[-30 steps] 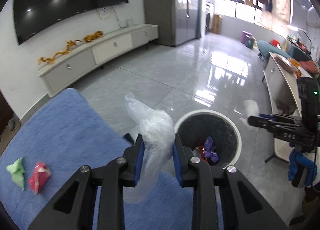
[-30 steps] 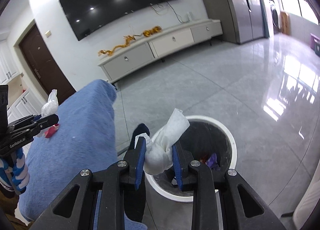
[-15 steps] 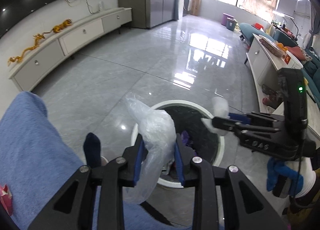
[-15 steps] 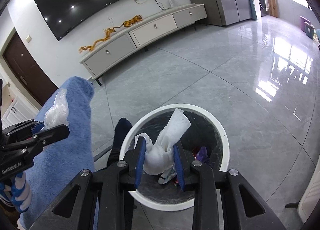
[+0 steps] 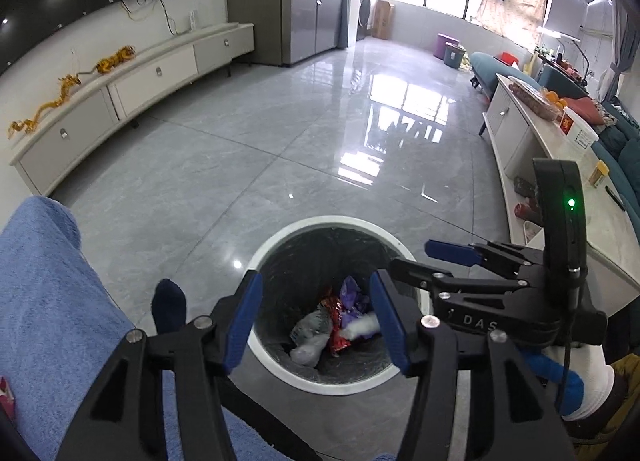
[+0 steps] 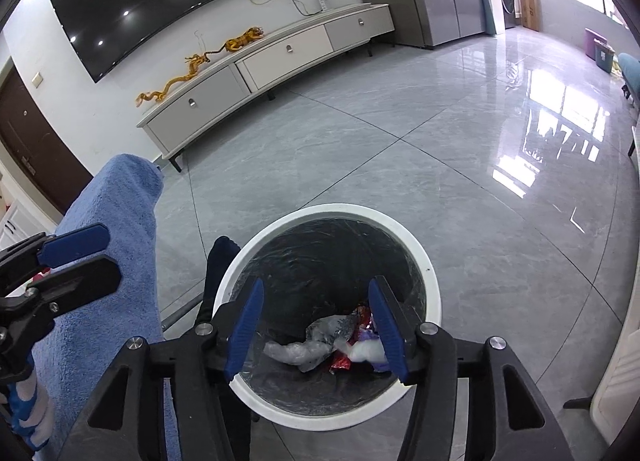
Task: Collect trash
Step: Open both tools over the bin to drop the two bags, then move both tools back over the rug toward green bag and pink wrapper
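White-rimmed bin [image 6: 434, 301], black liner; blue towel [image 6: 120, 213]; red wrapper [image 6: 340, 361].

Both the left gripper [image 5: 316, 317] and right gripper [image 6: 316, 325], jaws opening and now empty, have dropped the clear plastic bag [image 5: 308, 341] and white tissue [image 6: 366, 351] into the bin [image 6: 434, 301].

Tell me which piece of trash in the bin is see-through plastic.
The crumpled clear bag, lying leftmost in the bin. The wrappers beside it are red and purple, and the tissue wad is solid white.

one white-rimmed bin [image 6: 434, 293], one clear plastic bag [image 6: 298, 353], one white tissue wad [image 6: 366, 353], one red wrapper [image 6: 340, 361], one purple wrapper [image 5: 352, 295], two grippers [image 5: 316, 317] [image 6: 316, 325].
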Demonstrator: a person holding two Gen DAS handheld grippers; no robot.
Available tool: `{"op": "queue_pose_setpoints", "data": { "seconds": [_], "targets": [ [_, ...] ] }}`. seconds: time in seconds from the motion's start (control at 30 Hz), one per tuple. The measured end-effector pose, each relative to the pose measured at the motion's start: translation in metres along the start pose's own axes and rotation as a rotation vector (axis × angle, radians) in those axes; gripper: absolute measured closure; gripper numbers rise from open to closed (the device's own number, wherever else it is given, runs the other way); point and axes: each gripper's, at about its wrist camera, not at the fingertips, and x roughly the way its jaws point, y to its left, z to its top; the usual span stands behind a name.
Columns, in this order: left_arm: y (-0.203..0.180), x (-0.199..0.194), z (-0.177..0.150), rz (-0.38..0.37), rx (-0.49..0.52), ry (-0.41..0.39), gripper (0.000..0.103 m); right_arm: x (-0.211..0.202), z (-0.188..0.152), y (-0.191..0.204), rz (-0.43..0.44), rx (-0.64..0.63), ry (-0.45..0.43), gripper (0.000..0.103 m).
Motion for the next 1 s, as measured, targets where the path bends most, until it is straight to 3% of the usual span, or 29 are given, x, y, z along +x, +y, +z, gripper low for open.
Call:
{"op": "queue_pose_setpoints", "data": {
  "seconds": [0.27,0.5,0.7,0.83,1.0],
  "targets": [
    [0.014,-0.048,-0.009,0.096,-0.069,-0.092,0.049,-0.029,0.001,0.016,-0.005,-0.009,-0.060,0.039],
    [0.035,-0.102,-0.027,0.184,-0.139,-0.177,0.032,-0.058,0.004,0.051,0.012,-0.052,-0.133,0.021],
    [0.051,-0.151,-0.048,0.258,-0.205,-0.267,0.030,-0.084,0.006,0.083,0.035,-0.095,-0.196,0.007],
    [0.058,-0.186,-0.064,0.337,-0.249,-0.362,0.030,-0.102,0.004,0.106,0.047,-0.121,-0.241,0.000],
    [0.064,-0.221,-0.082,0.375,-0.283,-0.411,0.030,-0.121,0.001,0.132,0.066,-0.156,-0.284,0.000]
  ]
}}
